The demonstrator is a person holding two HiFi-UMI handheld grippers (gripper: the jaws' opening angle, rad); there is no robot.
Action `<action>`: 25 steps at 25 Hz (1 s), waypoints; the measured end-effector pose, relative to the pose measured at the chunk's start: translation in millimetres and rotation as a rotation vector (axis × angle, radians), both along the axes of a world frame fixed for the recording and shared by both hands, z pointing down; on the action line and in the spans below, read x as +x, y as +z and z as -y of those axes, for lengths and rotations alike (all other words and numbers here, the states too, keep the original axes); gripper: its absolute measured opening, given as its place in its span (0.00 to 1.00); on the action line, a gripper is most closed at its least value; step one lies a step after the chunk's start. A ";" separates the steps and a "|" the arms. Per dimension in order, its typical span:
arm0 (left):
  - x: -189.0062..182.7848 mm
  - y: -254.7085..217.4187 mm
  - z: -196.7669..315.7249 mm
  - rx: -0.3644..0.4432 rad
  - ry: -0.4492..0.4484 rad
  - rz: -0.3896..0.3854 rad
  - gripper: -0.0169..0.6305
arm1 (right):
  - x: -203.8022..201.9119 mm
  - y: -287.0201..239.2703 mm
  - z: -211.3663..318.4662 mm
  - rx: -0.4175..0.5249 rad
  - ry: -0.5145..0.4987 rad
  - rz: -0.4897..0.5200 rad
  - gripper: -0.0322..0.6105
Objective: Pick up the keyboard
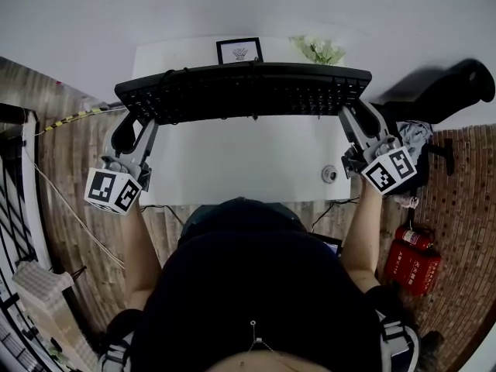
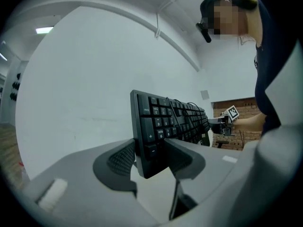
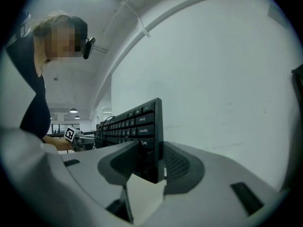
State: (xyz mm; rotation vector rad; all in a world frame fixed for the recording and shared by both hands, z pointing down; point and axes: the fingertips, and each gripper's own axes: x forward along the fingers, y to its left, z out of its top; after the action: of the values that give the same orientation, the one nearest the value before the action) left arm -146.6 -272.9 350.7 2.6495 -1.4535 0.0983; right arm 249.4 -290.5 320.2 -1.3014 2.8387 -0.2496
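I have the keyboard (image 1: pixel 244 91) gripped at both ends and held in the air over the white table (image 1: pixel 232 169), its long side running across in front of me in the head view. The left gripper (image 1: pixel 133 122) is clamped on the keyboard's left end: in the left gripper view the jaws stand fairly wide but both ribbed pads press against the keyboard (image 2: pixel 165 126), one on the key face and one on the underside, with the end of the board seated between the left gripper's (image 2: pixel 149 157) tips. The right gripper (image 1: pixel 350 115) does the same at the other end; in the right gripper view its jaws close on the edge of the keyboard (image 3: pixel 132 126), which stands almost on edge between the right gripper's (image 3: pixel 150 162) pads, with the wall behind it. A framed picture (image 1: pixel 239 51) and flowers (image 1: pixel 319 50) sit at the table's far edge.
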 end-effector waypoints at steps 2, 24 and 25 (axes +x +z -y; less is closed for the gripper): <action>0.2 -11.4 1.5 0.048 -0.008 0.018 0.33 | 0.1 -7.7 1.7 0.038 0.000 -0.010 0.30; 2.9 -16.0 -0.1 0.127 -0.055 0.097 0.33 | 1.3 -5.8 -2.5 0.125 0.067 -0.057 0.30; 2.8 -16.4 -0.1 0.128 -0.055 0.099 0.33 | 1.2 -6.1 -2.7 0.126 0.068 -0.058 0.30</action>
State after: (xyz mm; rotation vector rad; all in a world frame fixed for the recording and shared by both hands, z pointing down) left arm -143.9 -272.8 334.4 2.7379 -1.6137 0.1373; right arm 250.5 -287.7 314.1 -1.3981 2.7980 -0.0320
